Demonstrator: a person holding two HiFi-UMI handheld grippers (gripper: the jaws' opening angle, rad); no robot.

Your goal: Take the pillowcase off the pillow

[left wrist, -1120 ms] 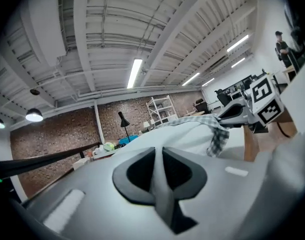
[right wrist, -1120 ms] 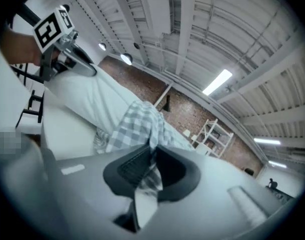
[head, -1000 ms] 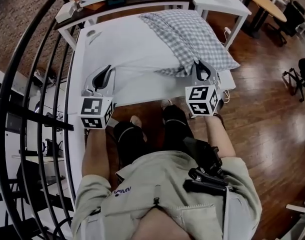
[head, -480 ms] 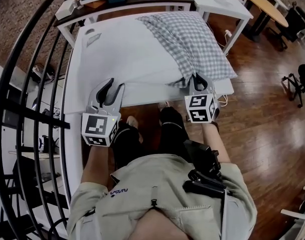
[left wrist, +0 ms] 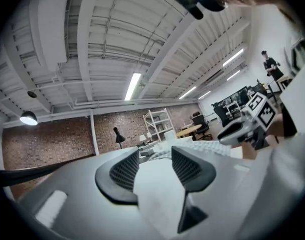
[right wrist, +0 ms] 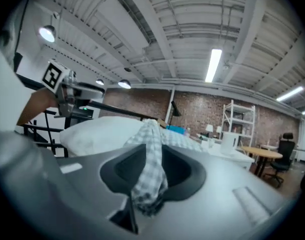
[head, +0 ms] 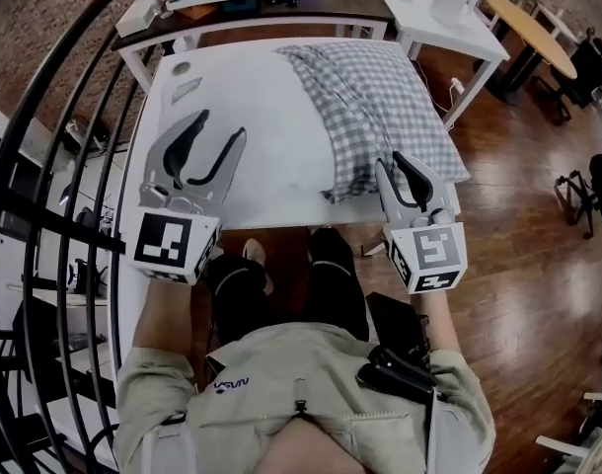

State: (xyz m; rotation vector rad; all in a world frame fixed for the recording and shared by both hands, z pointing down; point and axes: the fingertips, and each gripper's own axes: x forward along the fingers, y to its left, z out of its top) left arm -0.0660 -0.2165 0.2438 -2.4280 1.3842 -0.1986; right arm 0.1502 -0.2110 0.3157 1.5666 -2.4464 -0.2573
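**A:** Stock for this step, largest first?

**B:** One tabletop (head: pixel 163 62), white, carrying everything. One pillow (head: pixel 271 126), white, lying left of centre and seemingly out of its cover. One pillowcase (head: pixel 380 97), checked, strewn along the pillow's right side with its near end lifted. My right gripper (head: pixel 390 161) has that near end bunched between its jaws, pads on the cloth, though the jaws have just been opening. My left gripper (head: pixel 220 126) stands well apart, having just been opening too. It grips nothing, and only white pillow shows between the jaws.

**A:** Handling note?

**B:** I judge the case nearly free. I would pin the pillow with my left and draw the cloth rightward in a firm grip until the far end comes clear.

**A:** Not verifiable?

**B:** Pillow outline: white on white, edges lost. Pillowcase far end: I cannot tell whether any pillow remains inside. Right pads: masked by cloth.
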